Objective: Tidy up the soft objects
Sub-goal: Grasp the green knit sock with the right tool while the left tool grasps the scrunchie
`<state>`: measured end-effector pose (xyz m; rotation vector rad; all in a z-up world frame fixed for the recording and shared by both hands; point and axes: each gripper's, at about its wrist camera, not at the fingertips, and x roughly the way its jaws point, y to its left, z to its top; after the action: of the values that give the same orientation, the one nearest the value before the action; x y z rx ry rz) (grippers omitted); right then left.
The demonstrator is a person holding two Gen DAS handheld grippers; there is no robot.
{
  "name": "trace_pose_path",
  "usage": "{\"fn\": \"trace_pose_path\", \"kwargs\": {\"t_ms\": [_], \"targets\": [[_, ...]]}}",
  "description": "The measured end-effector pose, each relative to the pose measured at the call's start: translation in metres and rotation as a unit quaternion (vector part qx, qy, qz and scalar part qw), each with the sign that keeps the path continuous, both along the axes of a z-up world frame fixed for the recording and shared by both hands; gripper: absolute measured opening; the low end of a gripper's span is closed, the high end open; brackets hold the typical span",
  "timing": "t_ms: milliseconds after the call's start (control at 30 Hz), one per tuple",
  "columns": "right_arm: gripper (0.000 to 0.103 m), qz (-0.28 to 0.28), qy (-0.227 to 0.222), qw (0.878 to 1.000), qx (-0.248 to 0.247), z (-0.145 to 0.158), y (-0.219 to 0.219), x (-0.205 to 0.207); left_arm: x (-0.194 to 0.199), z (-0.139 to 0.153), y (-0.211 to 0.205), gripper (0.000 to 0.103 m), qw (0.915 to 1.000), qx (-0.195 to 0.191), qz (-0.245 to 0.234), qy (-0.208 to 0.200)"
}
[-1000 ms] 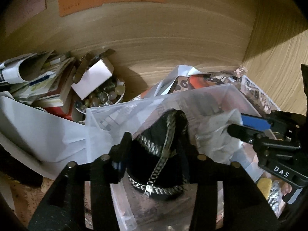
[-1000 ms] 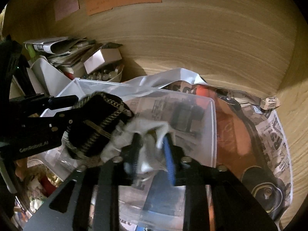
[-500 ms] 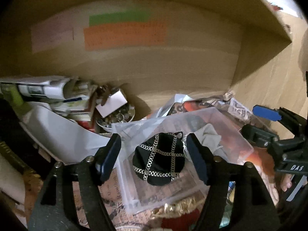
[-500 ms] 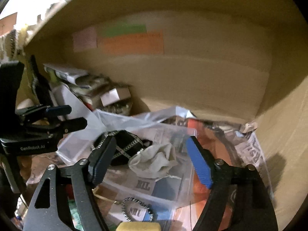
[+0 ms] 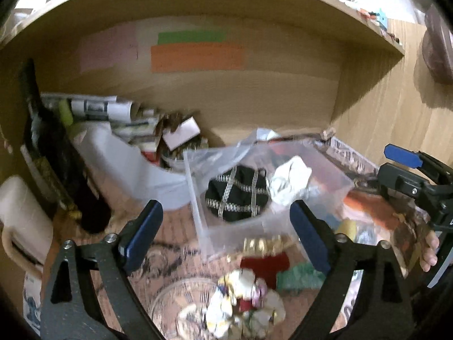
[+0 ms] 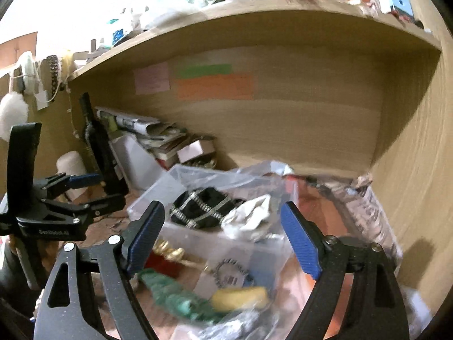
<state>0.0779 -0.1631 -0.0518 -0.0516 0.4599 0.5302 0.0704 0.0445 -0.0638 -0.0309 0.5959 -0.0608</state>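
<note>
A black pouch with silver trim and a crumpled white cloth lie side by side in a clear plastic box in the wooden alcove. The pouch, the cloth and the box show in the right wrist view too. My left gripper is open and empty, pulled back in front of the box. My right gripper is open and empty, also back from it. Each gripper shows in the other's view, the right and the left.
In front of the box lie a red and gold item, a green fabric piece, a yellow object and a glass bowl of small soft items. Stacked papers and a small box sit back left. A dark bottle stands left.
Both grippers let go of the pouch and cloth, opened wide, and drew back out of the alcove. The pouch and cloth stay in the clear box.
</note>
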Motion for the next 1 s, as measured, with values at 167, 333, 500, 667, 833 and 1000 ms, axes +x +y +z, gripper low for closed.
{"fn": "trace_pose_path", "kwargs": {"t_ms": [167, 333, 500, 667, 833, 1000], "targets": [[0.082, 0.011, 0.029, 1.0, -0.003, -0.02, 0.006, -0.011, -0.012, -0.024, -0.002, 0.092, 0.9994, 0.002, 0.0, 0.033], [0.082, 0.023, 0.062, 0.998, -0.01, -0.043, 0.014, -0.016, -0.019, -0.047, -0.003, 0.092, 0.9979, -0.009, -0.002, 0.065], [0.082, 0.041, 0.09, 0.995, -0.023, -0.061, 0.022, -0.022, -0.021, -0.067, -0.006, 0.092, 0.9957, -0.016, -0.008, 0.091], [0.07, 0.061, 0.112, 0.991, -0.034, -0.073, 0.029, -0.025, -0.021, -0.088, -0.011, 0.092, 0.9926, -0.014, -0.014, 0.12], [0.063, 0.064, 0.131, 0.988, -0.048, -0.087, 0.034, -0.021, -0.019, -0.106, -0.014, 0.092, 0.9889, -0.019, -0.018, 0.146], [0.04, 0.063, 0.136, 0.987, -0.064, -0.096, 0.039, -0.018, -0.021, -0.108, -0.015, 0.092, 0.9909, -0.014, -0.016, 0.133]]}}
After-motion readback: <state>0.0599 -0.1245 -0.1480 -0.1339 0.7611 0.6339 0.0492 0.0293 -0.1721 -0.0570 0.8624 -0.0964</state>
